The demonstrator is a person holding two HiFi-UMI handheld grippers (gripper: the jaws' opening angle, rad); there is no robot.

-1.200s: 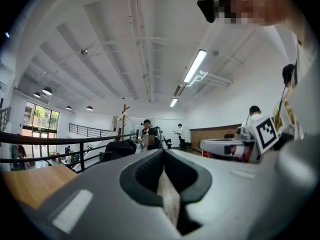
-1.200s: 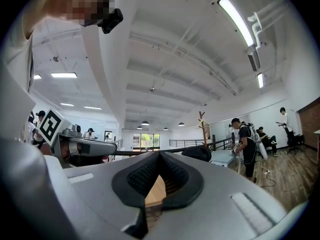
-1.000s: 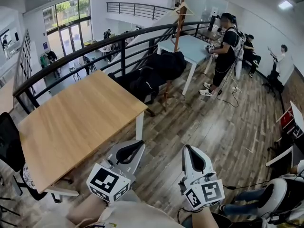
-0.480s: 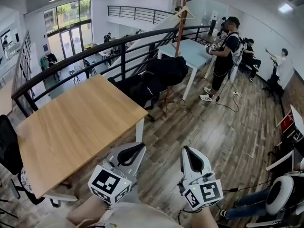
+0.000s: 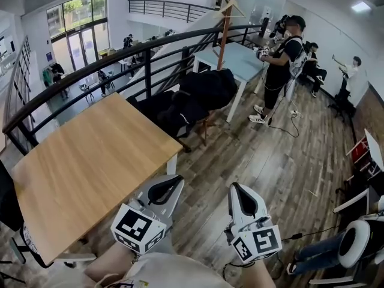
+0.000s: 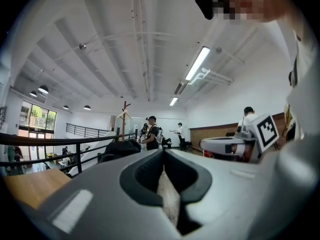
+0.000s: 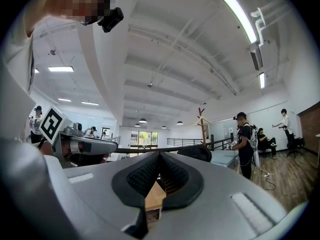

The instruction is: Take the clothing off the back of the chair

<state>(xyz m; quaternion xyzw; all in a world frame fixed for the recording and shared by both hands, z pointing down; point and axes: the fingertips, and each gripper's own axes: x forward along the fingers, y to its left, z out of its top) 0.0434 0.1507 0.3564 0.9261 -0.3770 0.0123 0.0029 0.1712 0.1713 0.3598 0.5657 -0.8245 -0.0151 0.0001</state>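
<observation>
Dark clothing [image 5: 198, 95] is heaped over a chair beyond the wooden table's far corner, by the railing; the chair itself is mostly hidden, only thin legs show below. The same dark clothing [image 6: 119, 147] shows small at centre left of the left gripper view, and the dark clothing [image 7: 196, 153] peeks over the jaws in the right gripper view. My left gripper [image 5: 171, 182] and right gripper [image 5: 237, 190] are held side by side low in the head view, well short of the clothing. Both are shut with nothing between the jaws.
A wooden table [image 5: 90, 161] stands to my left, its corner close to the left gripper. A black railing [image 5: 102, 68] runs behind it. A coat stand [image 5: 225, 23] and a pale blue table [image 5: 237, 59] stand past the chair. A person [image 5: 279, 65] stands by that table. Wood floor lies ahead.
The view has advanced: the table, chair and clothing have drawn nearer and slid slightly left in the head view. Both grippers keep the same pose, shut.
</observation>
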